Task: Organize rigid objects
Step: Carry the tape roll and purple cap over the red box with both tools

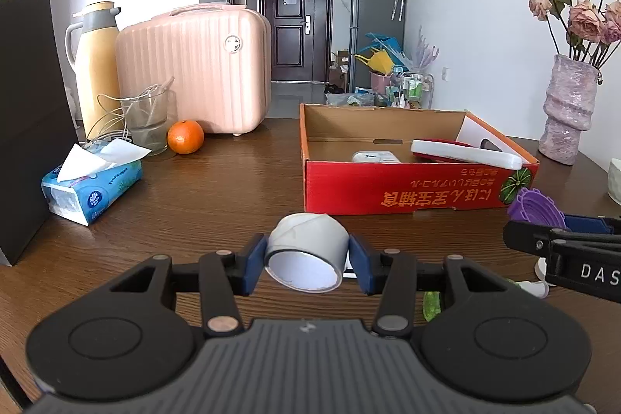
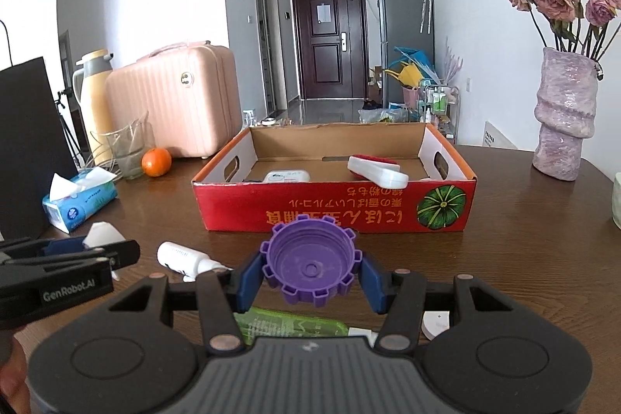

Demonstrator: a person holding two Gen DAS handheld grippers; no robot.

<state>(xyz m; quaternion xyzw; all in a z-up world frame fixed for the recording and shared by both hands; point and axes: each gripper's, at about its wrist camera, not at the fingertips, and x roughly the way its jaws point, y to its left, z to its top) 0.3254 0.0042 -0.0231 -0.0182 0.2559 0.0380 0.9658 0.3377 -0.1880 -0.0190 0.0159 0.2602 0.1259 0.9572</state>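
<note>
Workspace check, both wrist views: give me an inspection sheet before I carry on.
Surface: dark wooden table, bare patches between items.
Job's things: grey tape roll and purple notched cap held; red cardboard box already holds a white device and a red-and-white item; white bottle and green bottle lie on the table.
Clutter: tissue pack, orange, glass, thermos, pink case, vase.
Grippers: left gripper shut on the tape roll; right gripper shut on the cap.
Cables: thin wires at the glass.
Surroundings: hallway, door.
</note>
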